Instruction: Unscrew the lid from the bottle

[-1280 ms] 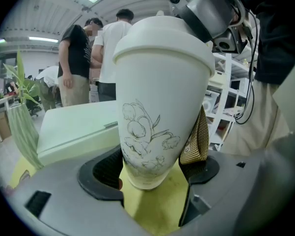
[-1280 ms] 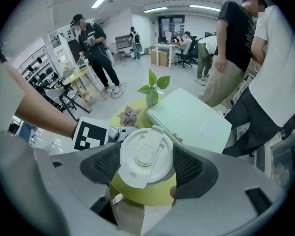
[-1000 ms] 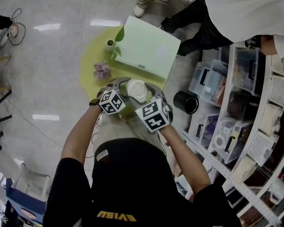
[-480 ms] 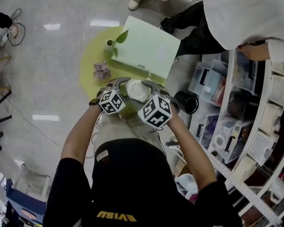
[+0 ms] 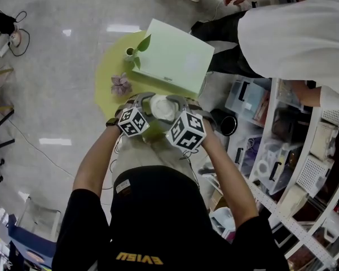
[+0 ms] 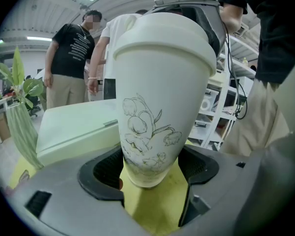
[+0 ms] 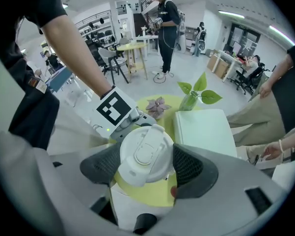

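A white bottle (image 6: 157, 107) with a line drawing of flowers stands upright on the yellow-green round table (image 5: 107, 72). Its white flip-top lid (image 7: 145, 154) also shows in the head view (image 5: 162, 107). My left gripper (image 6: 149, 168) is shut on the bottle's lower body, with a pad pressed against each side. From above, my right gripper (image 7: 147, 166) is shut on the lid, its dark pads (image 7: 189, 168) hugging the rim. Both marker cubes show in the head view, the left cube (image 5: 133, 121) and the right cube (image 5: 186, 131), on either side of the bottle.
A pale green box (image 5: 172, 58) lies on the table behind the bottle. Beside it are a small potted plant (image 5: 132, 52) and a purple flower ornament (image 5: 122, 84). A black bin (image 5: 223, 122) and shelves of storage boxes (image 5: 282, 129) stand at the right. A person in white (image 5: 293, 33) leans over the shelves.
My right gripper has rolled about the lid, so its marker cube shows a different face. The left gripper has stayed still. The person in white has shifted at the upper right.
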The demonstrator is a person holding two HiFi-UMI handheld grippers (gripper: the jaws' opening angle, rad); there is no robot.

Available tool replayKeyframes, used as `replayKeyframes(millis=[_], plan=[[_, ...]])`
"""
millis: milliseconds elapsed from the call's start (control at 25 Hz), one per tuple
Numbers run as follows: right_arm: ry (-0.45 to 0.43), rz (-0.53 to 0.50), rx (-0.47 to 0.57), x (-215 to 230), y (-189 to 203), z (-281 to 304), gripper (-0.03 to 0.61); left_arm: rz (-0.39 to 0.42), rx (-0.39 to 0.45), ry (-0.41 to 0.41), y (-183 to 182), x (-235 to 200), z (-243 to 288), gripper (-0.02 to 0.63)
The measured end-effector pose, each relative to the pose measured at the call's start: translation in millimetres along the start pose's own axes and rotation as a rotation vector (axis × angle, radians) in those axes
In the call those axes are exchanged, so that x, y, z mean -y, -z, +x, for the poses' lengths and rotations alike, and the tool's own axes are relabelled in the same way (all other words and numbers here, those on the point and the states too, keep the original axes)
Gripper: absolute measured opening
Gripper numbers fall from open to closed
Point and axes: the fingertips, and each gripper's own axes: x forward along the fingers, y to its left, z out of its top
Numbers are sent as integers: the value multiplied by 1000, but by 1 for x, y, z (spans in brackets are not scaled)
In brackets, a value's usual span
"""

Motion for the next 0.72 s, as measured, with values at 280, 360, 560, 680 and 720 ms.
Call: replayKeyframes(millis=[280,360,560,680,720], plan=[[202,452,128,18,-1,-16,433,-2,-3,-1,1,0,2,362],[274,725,179,18,3,-23,433,-3,-4,-3,2,-1,1,362],[338,957,172,6,12,-6,443,-7,-8,-2,3,1,1,362],[411,905,139,15,12,-2,376,-9,-7,-6,2,-1,1,360],[419,891,140,17,12,-3,360,-11,-8,-9,2,-1,2,360]])
